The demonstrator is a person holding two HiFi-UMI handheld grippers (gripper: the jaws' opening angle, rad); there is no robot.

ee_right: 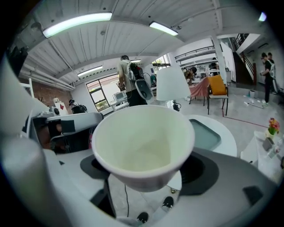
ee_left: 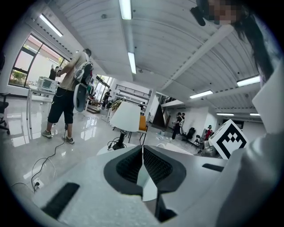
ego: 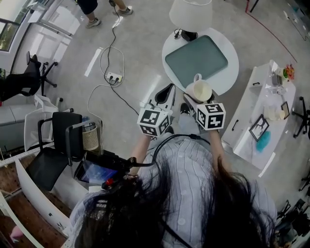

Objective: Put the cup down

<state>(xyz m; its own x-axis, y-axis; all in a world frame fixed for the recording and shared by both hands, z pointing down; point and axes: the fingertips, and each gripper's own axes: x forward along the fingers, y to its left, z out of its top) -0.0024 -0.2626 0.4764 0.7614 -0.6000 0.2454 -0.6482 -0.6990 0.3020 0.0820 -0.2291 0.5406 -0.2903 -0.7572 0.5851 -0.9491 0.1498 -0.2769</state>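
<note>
Cream ceramic cup [ee_right: 144, 146] upright, clamped in right gripper [ee_right: 146, 177] | round white table [ego: 230, 72] ahead, below | left gripper [ee_left: 143, 166] jaws together, empty

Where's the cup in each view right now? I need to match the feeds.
Head view: cup right of centre, in the upper half.
Left gripper view: not in it.
Right gripper view: cup fills the centre, mouth toward the camera.
Shared landmark: white lampshade, in all three views.
</note>
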